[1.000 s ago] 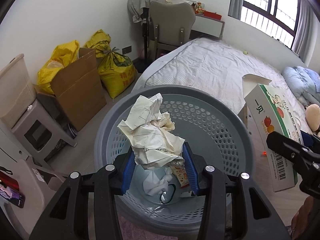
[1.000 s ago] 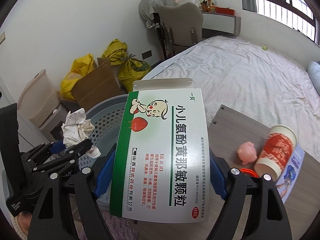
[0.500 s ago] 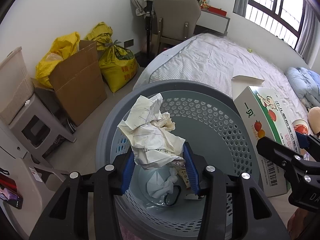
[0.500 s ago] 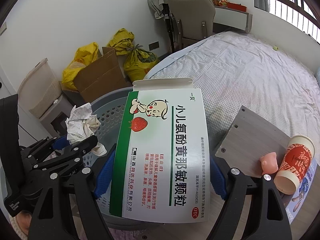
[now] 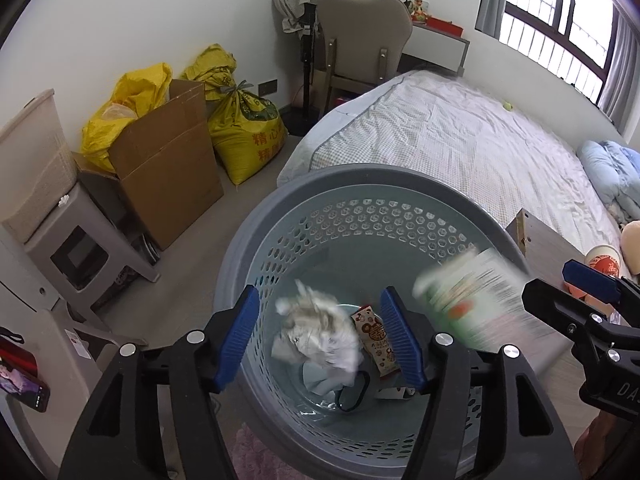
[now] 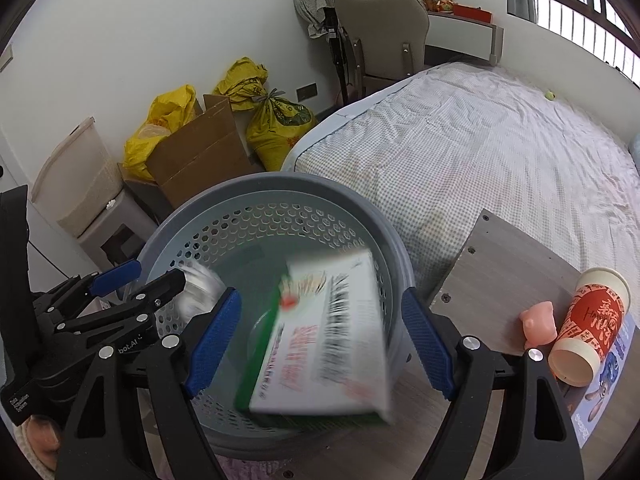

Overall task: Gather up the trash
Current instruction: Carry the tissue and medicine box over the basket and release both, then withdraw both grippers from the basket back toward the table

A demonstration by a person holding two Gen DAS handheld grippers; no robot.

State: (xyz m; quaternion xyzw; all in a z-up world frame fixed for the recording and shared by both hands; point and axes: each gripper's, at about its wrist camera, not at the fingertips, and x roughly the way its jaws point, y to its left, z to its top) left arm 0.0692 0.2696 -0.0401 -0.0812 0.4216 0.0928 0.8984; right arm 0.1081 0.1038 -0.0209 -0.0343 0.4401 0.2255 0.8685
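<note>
A grey perforated trash basket (image 5: 280,216) (image 6: 360,216) stands on the floor below both grippers. My left gripper (image 5: 320,336) is open over it; a crumpled white paper ball (image 5: 316,336) falls blurred inside the basket, free of the fingers. My right gripper (image 6: 320,344) is open too; the green-and-white medicine box (image 6: 328,340) drops blurred into the basket, also showing in the left wrist view (image 5: 472,300). Older trash, including a small snack packet (image 5: 378,344), lies at the bottom.
A grey board (image 6: 500,280) beside the basket carries a tipped red paper cup (image 6: 588,328) and a pink toy pig (image 6: 540,322). A bed (image 5: 460,140) lies beyond. A cardboard box (image 5: 168,160), yellow bags (image 5: 244,128) and a chair (image 5: 360,40) stand along the wall.
Both grippers opened over the basket. The paper ball left the left gripper and the medicine box left the right gripper; both are falling in.
</note>
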